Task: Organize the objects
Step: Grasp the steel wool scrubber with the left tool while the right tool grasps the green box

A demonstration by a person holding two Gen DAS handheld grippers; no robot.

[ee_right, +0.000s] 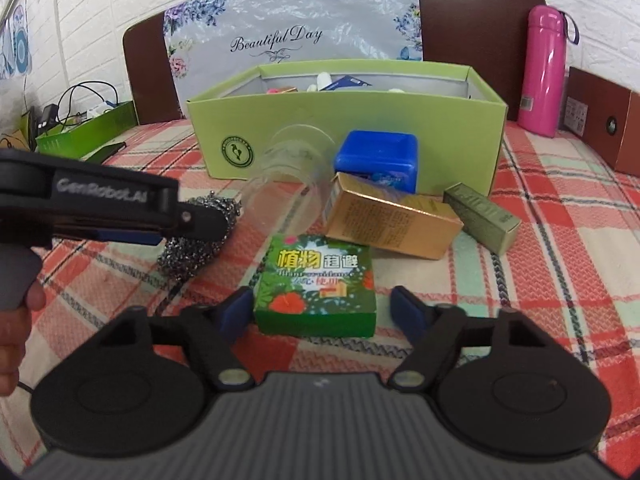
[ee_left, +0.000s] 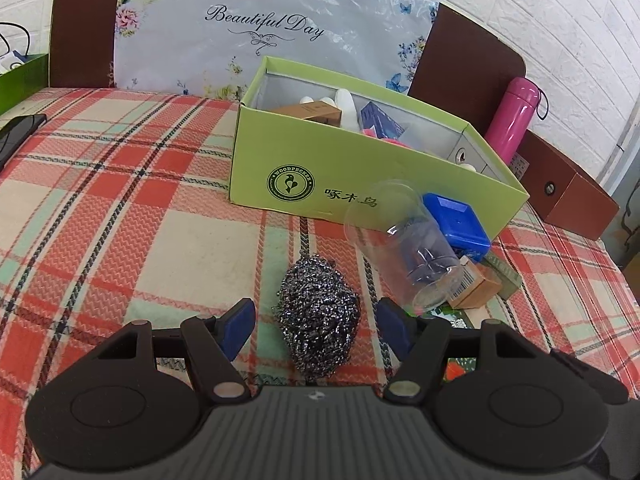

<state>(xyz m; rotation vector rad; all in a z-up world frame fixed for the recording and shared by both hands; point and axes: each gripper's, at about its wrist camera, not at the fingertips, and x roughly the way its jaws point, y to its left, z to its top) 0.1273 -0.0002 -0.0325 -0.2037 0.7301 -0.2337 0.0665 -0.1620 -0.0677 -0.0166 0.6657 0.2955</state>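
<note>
Straddling two separate targets, the grippers sit low over a plaid bedspread. The left gripper has its blue pads set wide on either side of a steel-wool scourer, with a clear gap on each flank and no contact. The right gripper brackets a green printed box; its left pad lies just beside the box wall, the right pad stands visibly apart, so nothing is gripped yet. Both targets lie on the cloth in front of the lime-green shoebox, which already holds several small items and is the likely destination.

Risks, as judged from this arrangement: the scourer is springy and irregular, so a shallow pinch could let it squirm out or snag the fabric; the green box could be pushed sideways rather than clamped if one pad lands first. A toppled clear plastic cup lies near the scourer and would roll at a nudge. A gold carton, an olive carton and a blue container crowd the space behind the green box.

The soft bedding gives under pressure. Behind stand a brown headboard, a flowered plastic bag, a pink flask and a white brick-pattern wall.
</note>
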